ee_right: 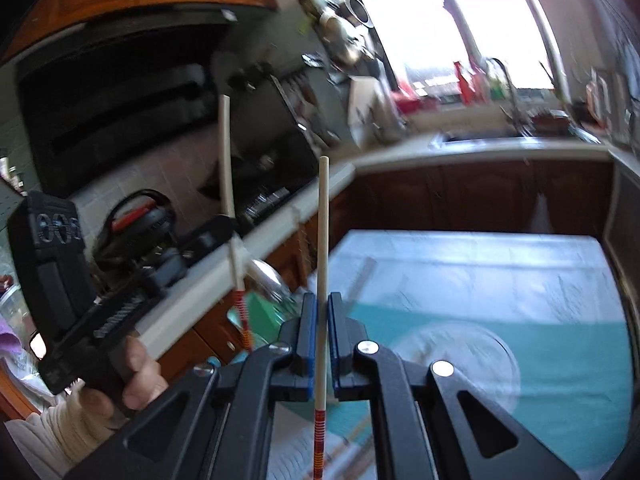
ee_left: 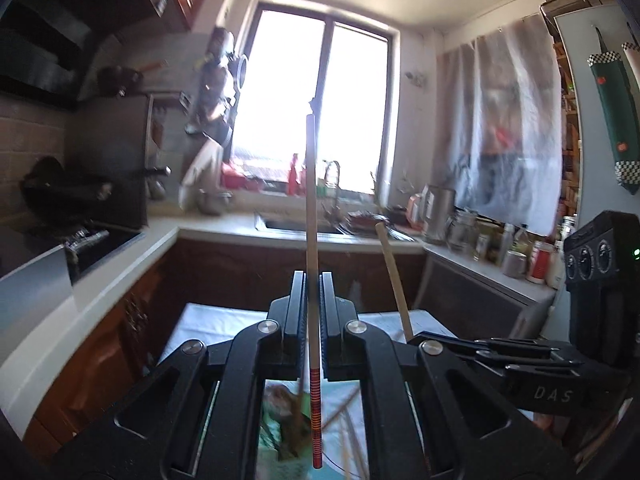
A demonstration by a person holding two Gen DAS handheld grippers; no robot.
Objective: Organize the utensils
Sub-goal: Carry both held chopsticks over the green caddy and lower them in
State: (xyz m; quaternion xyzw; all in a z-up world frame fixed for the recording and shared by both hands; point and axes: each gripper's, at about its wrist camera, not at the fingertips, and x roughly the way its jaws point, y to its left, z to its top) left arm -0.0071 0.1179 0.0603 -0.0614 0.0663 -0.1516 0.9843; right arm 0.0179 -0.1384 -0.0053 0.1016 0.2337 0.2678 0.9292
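My left gripper (ee_left: 312,278) is shut on a pale wooden chopstick (ee_left: 310,200) that stands upright between its pads, red-striped end down. In the left wrist view, my right gripper (ee_left: 424,338) sits low on the right, holding a second chopstick (ee_left: 394,280) that tilts slightly left. In the right wrist view, my right gripper (ee_right: 322,298) is shut on that chopstick (ee_right: 323,220), also with its red-striped end down. To its left my left gripper (ee_right: 226,220), carried by a hand (ee_right: 136,376), holds the other chopstick (ee_right: 226,152). Both grippers hover above the table.
A table with a white and teal cloth (ee_right: 480,264) lies below, with a clear round plate (ee_right: 460,356) and loose chopsticks (ee_left: 344,408) on it. A white counter with a sink (ee_left: 304,224) runs behind, a stove (ee_left: 100,248) is on the left, and jars (ee_left: 520,256) stand on the right.
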